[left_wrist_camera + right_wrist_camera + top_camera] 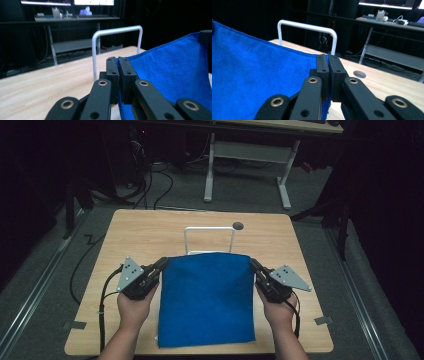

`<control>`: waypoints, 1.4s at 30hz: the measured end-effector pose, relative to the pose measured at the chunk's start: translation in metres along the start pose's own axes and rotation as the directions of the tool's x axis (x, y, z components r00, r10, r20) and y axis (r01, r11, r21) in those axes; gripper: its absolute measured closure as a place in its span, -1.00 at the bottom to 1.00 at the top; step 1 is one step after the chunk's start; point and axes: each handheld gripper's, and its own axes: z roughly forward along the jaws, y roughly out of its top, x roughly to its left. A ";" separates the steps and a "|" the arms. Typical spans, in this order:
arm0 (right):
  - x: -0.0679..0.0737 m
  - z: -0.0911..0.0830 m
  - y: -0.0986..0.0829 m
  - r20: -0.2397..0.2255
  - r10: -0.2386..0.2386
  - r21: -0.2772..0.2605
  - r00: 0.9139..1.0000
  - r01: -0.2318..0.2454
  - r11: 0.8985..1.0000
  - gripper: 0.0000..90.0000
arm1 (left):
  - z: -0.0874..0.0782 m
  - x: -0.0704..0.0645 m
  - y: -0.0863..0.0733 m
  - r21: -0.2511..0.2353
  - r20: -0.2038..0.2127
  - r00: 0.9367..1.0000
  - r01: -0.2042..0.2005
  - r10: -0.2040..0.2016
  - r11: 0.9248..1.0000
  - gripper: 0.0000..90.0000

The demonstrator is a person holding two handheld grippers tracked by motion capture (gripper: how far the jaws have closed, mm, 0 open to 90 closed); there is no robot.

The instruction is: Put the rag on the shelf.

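You had your left gripper (161, 264) and right gripper (254, 265) each clamped on a far corner of the unlabelled blue cloth (206, 299), near the white rack (209, 230).

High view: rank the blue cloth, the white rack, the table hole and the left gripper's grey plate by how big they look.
1. Blue cloth, by far the largest.
2. White rack.
3. Grey plate on the left gripper.
4. Table hole, the smallest.
The cloth hides the rack's base, so its full size is unsure.
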 end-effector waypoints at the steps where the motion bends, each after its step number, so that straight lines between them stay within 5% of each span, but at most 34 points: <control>1: 0.000 -0.001 0.003 0.007 0.010 -0.005 1.000 -0.010 1.000 0.97 | 0.000 0.000 0.002 -0.002 -0.001 1.000 -0.006 0.006 1.000 0.95; 11: -0.010 -0.005 0.032 0.014 0.026 -0.078 1.000 -0.025 0.997 0.97 | 0.003 0.001 0.036 -0.065 -0.005 0.999 -0.039 0.038 0.997 0.95; 26: -0.017 -0.012 0.084 0.017 -0.018 -0.165 1.000 0.020 0.986 0.97 | 0.006 0.007 0.090 -0.137 -0.021 0.996 -0.084 0.082 0.987 0.96; 35: -0.023 -0.012 0.092 0.021 -0.007 -0.171 1.000 0.010 0.985 0.97 | 0.009 0.010 0.101 -0.132 -0.027 0.995 -0.102 0.099 0.986 0.96; 42: -0.036 0.004 0.096 0.035 0.022 -0.154 0.999 -0.016 0.988 0.97 | 0.032 0.026 0.103 -0.072 -0.053 0.993 -0.110 0.106 0.991 0.96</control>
